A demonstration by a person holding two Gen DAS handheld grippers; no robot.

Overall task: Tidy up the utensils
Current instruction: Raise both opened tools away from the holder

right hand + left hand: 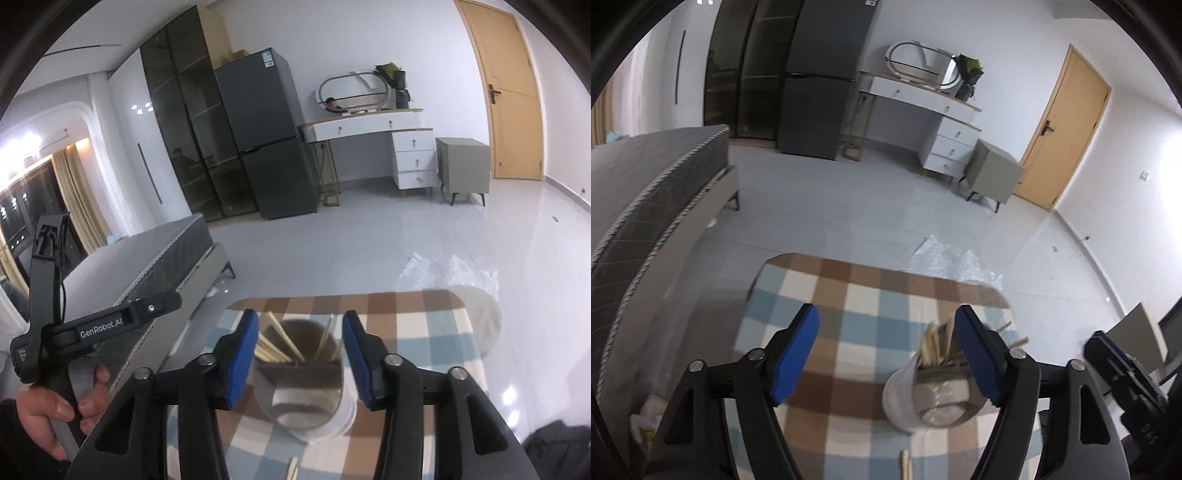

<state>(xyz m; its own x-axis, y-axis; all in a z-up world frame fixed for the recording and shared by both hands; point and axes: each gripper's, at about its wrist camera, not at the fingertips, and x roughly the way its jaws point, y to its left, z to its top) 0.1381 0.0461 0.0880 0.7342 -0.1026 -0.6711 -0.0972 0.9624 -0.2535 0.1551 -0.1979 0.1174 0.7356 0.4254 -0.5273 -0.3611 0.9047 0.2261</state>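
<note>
On the checked desk [424,314] a clear cup [306,391] of wooden chopsticks [280,343] sits between the right gripper [300,358]'s spread fingers, at three o'clock of the left gripper [886,354], likewise spread and empty.

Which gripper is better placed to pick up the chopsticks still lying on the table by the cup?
Probably the right gripper. It is open with the clear cup centred between its fingers and the loose chopsticks just below. The left gripper is open too, but the cup sits off by its right finger.

Spread tongs [886,347], chopstick cup [932,391], checkered table [849,291]
</note>
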